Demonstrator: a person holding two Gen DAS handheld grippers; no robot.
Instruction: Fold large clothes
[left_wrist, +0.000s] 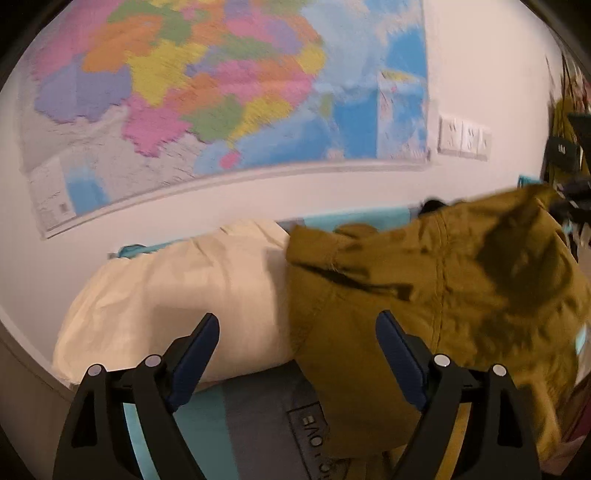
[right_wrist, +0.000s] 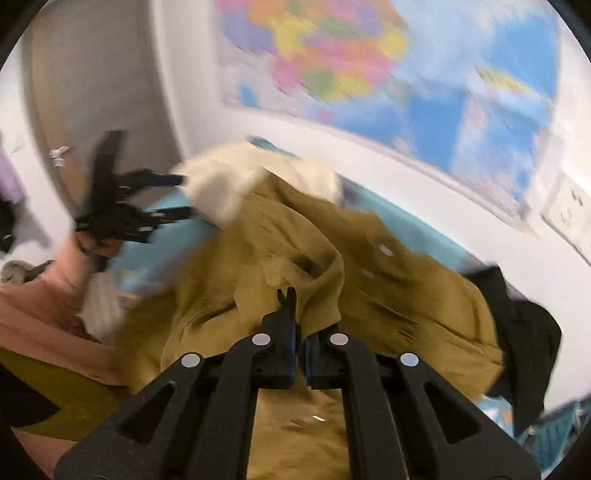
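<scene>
Folding looks barely begun, since the mustard garment (right_wrist: 295, 240) hangs crumpled over the bed beside a cream pillow (left_wrist: 177, 295), a fold of it pinched in the closed right gripper (right_wrist: 290, 295), while the left gripper (left_wrist: 297, 325) gapes wide and empty.

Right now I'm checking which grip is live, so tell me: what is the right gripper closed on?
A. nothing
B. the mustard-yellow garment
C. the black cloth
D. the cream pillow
B: in the right wrist view the right gripper has its jaws shut on a bunched fold of the mustard-yellow garment.
</scene>
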